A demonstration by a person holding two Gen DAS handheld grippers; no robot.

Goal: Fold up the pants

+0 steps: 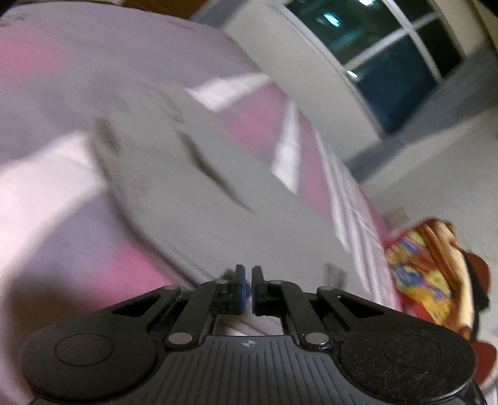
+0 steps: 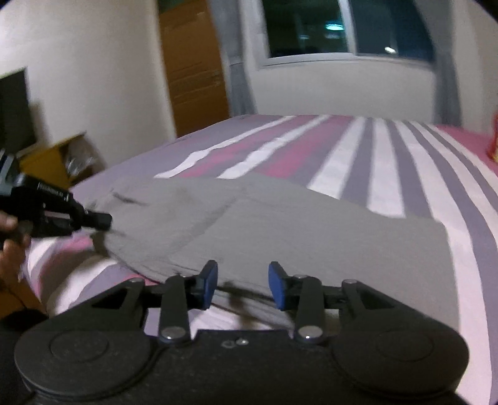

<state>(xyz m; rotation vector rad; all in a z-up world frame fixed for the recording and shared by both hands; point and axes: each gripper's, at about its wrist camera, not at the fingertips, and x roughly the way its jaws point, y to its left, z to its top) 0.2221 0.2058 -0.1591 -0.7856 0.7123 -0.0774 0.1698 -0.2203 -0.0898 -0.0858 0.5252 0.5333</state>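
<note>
We are keeping the left gripper [image 1: 248, 288] with its blue-padded jaws pressed together on nothing, pointing at the flat grey fabric pants [image 1: 174, 174] blurring toward twelve o'clock. We are carrying the right gripper [image 2: 242, 285] with its jaws spread, nothing pinched between them, the near edge of the pants [image 2: 264, 224] lying just beyond the fingertips. In the right wrist view the left gripper [image 2: 102, 219] is reaching in from nine o'clock, its tip at the pants' left end. The pants are lying spread on the pink, grey and white striped bed sheet [image 2: 389, 162]; a dark-paned window [image 2: 311, 28] is showing at twelve o'clock.
</note>
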